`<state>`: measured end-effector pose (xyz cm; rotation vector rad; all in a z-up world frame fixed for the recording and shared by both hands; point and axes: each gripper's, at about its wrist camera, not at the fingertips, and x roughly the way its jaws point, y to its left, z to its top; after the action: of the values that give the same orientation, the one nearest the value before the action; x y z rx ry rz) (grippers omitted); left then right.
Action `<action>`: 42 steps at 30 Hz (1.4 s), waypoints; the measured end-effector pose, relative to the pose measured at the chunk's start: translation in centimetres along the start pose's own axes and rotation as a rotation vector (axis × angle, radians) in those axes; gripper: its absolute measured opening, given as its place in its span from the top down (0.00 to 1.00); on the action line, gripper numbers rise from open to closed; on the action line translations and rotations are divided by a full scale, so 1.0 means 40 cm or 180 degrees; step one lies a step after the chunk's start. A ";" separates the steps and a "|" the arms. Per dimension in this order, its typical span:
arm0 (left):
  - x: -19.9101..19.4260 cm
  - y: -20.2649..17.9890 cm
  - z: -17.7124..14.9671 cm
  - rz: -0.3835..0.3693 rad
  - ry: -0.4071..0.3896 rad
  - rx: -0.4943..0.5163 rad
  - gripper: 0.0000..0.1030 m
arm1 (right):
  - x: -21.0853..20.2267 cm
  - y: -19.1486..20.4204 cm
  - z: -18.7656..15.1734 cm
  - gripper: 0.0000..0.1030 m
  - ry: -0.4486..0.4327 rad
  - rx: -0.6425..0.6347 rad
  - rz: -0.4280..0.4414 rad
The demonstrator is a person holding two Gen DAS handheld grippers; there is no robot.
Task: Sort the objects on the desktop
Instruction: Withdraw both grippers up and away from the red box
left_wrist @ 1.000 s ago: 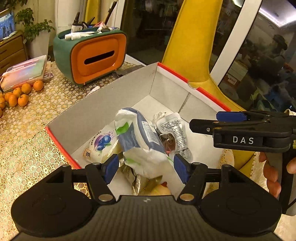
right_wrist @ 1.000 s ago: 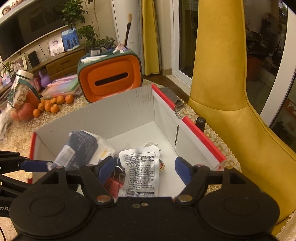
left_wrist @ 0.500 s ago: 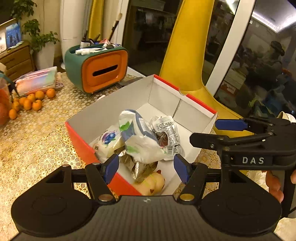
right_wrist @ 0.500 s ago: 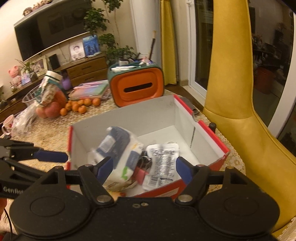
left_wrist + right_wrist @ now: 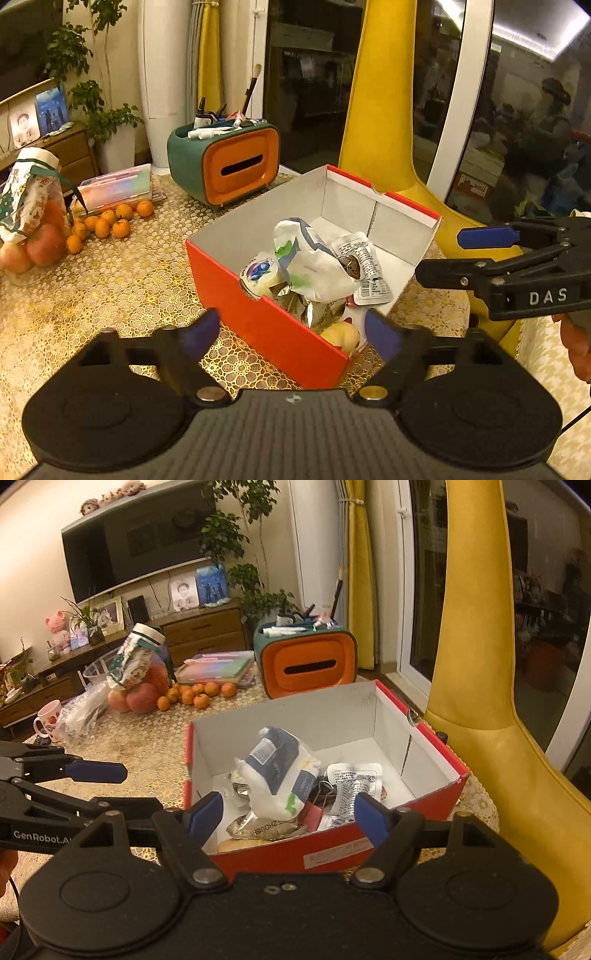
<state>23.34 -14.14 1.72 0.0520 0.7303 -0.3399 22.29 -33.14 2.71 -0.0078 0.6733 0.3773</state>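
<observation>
I hold both hand-held grippers, left (image 5: 291,334) and right (image 5: 288,818), spread wide and empty, just short of the red box (image 5: 266,317) on the bench (image 5: 110,280). The packets (image 5: 277,771) lie piled inside. I judge the sorting nearly done; next I'd check the bench for strays.

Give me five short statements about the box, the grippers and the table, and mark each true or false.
1. The red cardboard box with white inside holds several packets. True.
2. The left hand-held gripper clamps the white and blue plastic pouch. False: it is open and holds nothing.
3. The right hand-held gripper is open. True.
4. The small oranges lie inside the box. False: they lie on the gold lace tablecloth.
5. The green and orange tissue holder lies tipped on its side. False: it stands upright.
</observation>
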 end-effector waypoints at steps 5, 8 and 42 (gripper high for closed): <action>-0.029 0.002 -0.027 0.0016 -0.0048 -0.0038 0.16 | -0.034 0.023 -0.025 0.13 -0.0139 -0.0089 0.0015; -0.043 0.002 -0.040 0.0041 -0.0059 -0.0057 0.12 | -0.052 0.033 -0.041 0.09 -0.0192 -0.0118 0.0011; -0.141 -0.040 -0.143 0.0150 -0.0139 0.0058 0.00 | -0.144 0.100 -0.172 0.01 -0.0440 0.0067 -0.0156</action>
<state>15.21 -13.11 1.30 0.0785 0.6817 -0.3019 12.62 -32.24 1.27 0.0214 0.5395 0.3205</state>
